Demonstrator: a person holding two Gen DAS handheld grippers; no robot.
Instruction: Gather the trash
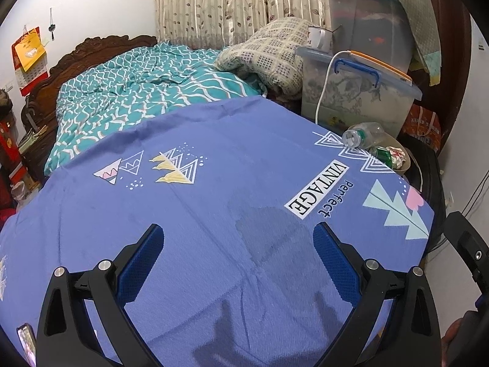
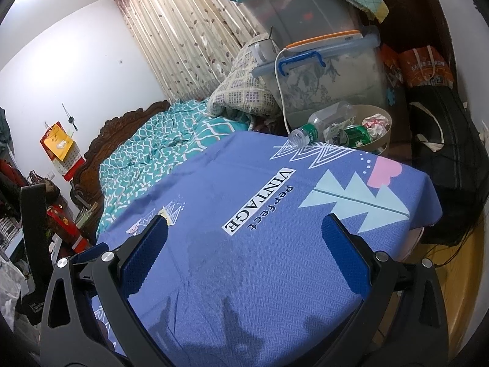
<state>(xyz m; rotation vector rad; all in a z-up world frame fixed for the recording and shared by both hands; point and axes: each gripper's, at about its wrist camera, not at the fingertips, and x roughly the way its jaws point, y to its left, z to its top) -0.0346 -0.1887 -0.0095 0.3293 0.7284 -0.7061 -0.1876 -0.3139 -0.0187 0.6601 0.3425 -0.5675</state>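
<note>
A round tan bin (image 2: 383,140) stands beyond the far right corner of the blue-clothed table (image 2: 275,260). It holds a clear plastic bottle (image 2: 321,125) with its neck over the table edge, a green can (image 2: 356,136) and crumpled paper (image 2: 377,124). In the left wrist view the bin (image 1: 405,160), the bottle (image 1: 362,136) and the can (image 1: 383,154) show at the right. My left gripper (image 1: 238,238) is open and empty over the table. My right gripper (image 2: 244,229) is open and empty over the table, well short of the bin.
A bed with a teal quilt (image 1: 137,91) lies behind the table. Stacked plastic storage boxes (image 2: 330,73) with a white cable stand behind the bin. A black bag (image 2: 443,168) sits right of the table. The other gripper's body (image 1: 467,250) shows at the right edge.
</note>
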